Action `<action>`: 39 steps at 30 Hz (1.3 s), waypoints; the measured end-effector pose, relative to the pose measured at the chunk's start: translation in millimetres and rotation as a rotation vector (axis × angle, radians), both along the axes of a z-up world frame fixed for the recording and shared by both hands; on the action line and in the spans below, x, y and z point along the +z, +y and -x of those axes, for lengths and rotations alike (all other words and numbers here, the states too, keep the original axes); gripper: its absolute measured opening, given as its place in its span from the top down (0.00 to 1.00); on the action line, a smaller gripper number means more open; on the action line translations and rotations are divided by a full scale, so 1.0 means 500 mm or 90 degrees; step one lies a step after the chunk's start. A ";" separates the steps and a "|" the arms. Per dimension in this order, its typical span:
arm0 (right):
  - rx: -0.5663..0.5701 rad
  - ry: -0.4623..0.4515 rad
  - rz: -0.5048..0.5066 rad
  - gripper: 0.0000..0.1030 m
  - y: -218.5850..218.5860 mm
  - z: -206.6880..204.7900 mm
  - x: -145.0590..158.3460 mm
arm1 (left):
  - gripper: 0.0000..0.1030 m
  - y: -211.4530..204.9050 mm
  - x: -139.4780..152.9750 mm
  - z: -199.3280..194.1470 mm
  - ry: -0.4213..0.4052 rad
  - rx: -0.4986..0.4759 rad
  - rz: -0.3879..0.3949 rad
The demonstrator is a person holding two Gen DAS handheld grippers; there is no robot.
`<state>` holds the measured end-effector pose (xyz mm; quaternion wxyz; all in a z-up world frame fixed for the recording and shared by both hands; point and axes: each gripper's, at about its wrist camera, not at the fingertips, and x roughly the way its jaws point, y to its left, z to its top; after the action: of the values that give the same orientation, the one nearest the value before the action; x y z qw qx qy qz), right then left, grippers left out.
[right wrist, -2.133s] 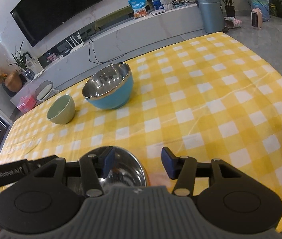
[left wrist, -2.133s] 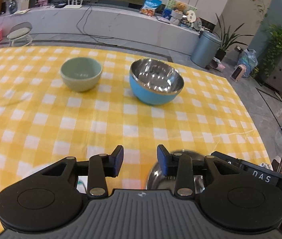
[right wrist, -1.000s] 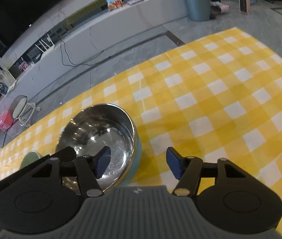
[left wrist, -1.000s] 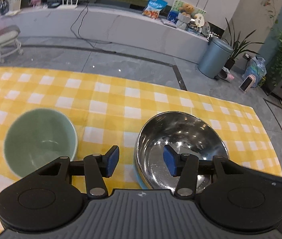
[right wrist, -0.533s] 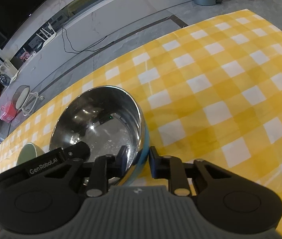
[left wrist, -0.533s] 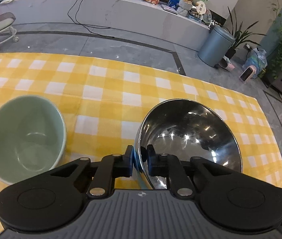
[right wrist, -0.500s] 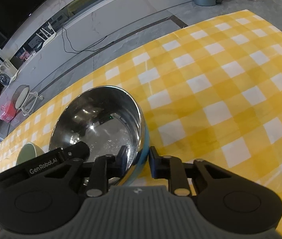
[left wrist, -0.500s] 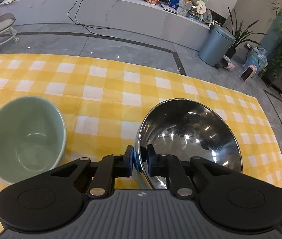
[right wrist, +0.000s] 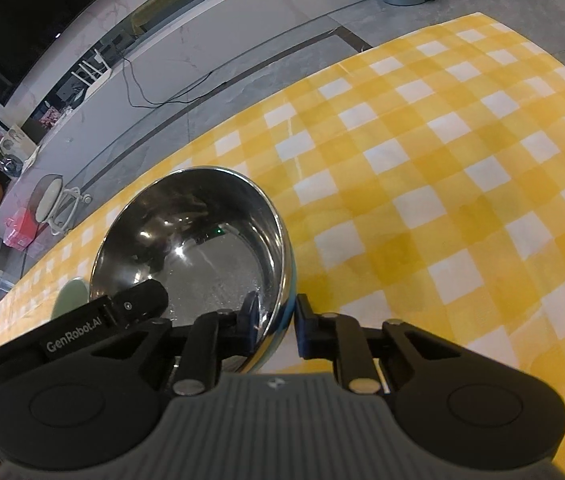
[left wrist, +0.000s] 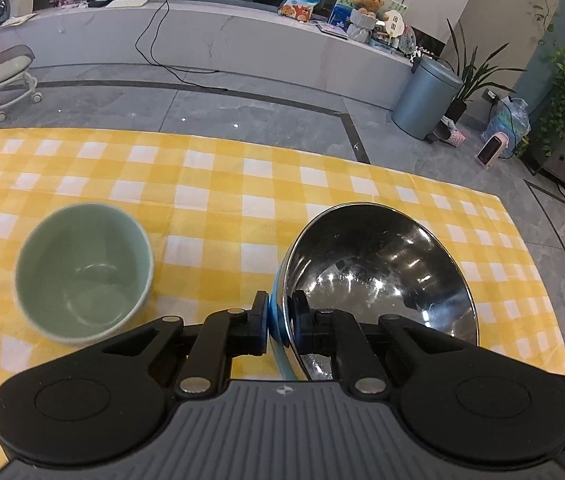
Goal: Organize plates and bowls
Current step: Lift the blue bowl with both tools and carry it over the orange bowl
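A steel bowl with a blue outside sits tilted over the yellow checked cloth. My left gripper is shut on its left rim, one pad inside and one outside. In the right wrist view the same bowl has its right rim between the pads of my right gripper, whose jaws are closing and press on it. A pale green bowl stands apart to the left, and only its edge peeks out in the right wrist view.
The table's far edge lies just beyond the bowls, with grey floor behind. A grey bin and a wheeled stool stand on that floor. Checked cloth stretches away to the right of the steel bowl.
Both grippers went from open, straddling the steel bowl's rim, to closed on it. The bowl has since tipped and risen a little at its left side.
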<state>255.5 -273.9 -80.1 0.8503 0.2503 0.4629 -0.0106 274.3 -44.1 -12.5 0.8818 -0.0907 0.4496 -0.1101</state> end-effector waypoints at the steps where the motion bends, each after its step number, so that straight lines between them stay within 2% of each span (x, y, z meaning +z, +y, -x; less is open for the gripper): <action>1: 0.002 -0.003 -0.003 0.84 0.001 0.009 0.006 | 0.88 0.000 0.007 0.008 -0.002 0.001 -0.001; 11: 0.022 -0.028 -0.030 0.84 0.005 0.130 0.067 | 0.88 0.022 0.077 0.117 -0.004 0.016 0.011; 17: 0.039 -0.020 -0.041 0.84 0.003 0.215 0.095 | 0.88 0.030 0.101 0.193 0.004 0.028 0.013; 24: 0.049 -0.039 -0.056 0.84 -0.011 0.328 0.123 | 0.88 0.040 0.125 0.285 0.006 0.033 0.039; 31: 0.035 -0.064 -0.073 0.84 -0.028 0.429 0.128 | 0.88 0.044 0.122 0.370 0.009 0.041 0.068; 36: 0.018 -0.066 -0.089 0.84 -0.038 0.465 0.118 | 0.87 0.059 0.099 0.400 0.028 0.072 0.111; 39: 0.013 -0.062 -0.093 0.84 -0.038 0.474 0.109 | 0.87 0.062 0.084 0.409 0.038 0.085 0.118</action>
<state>18.6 -292.7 -25.6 0.8514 0.3073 0.4228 0.0443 69.8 -13.2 29.7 0.8614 -0.2045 0.4563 -0.0895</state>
